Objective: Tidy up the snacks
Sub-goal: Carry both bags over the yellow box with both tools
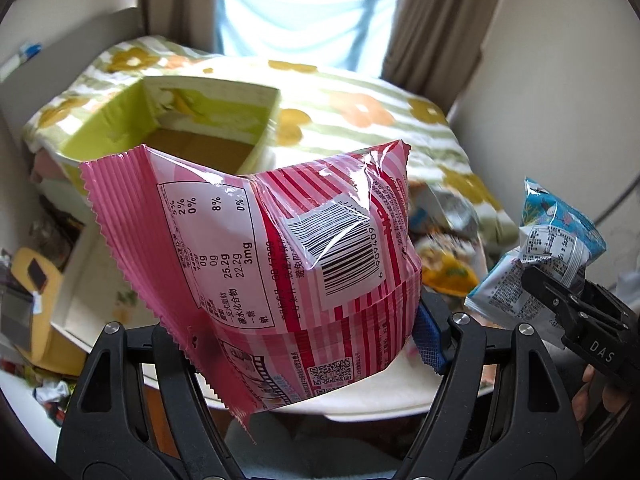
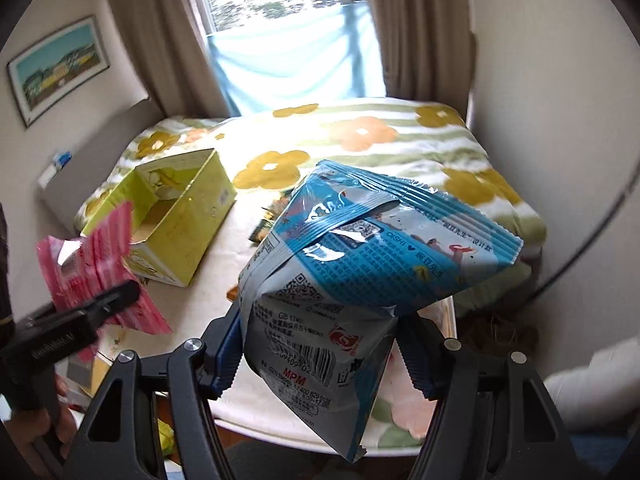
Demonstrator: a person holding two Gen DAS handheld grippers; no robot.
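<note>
My left gripper point(image 1: 304, 344) is shut on a pink striped snack bag point(image 1: 280, 248), held up in the air in front of the camera. Behind that bag stands an open yellow-green box point(image 1: 120, 128) with a bare cardboard floor. My right gripper point(image 2: 320, 356) is shut on a blue and white snack bag point(image 2: 360, 264), also lifted above the table. Each bag shows in the other view: the blue bag point(image 1: 560, 240) at the right, the pink bag point(image 2: 92, 272) at the left, beside the box point(image 2: 192, 216).
A floral blanket point(image 2: 360, 140) covers the bed behind the white table point(image 2: 192, 304). Several more snack packets point(image 1: 444, 240) lie on the table past the pink bag. A window with brown curtains point(image 2: 168, 40) is at the back. Clutter lies on the floor point(image 1: 36, 280) at left.
</note>
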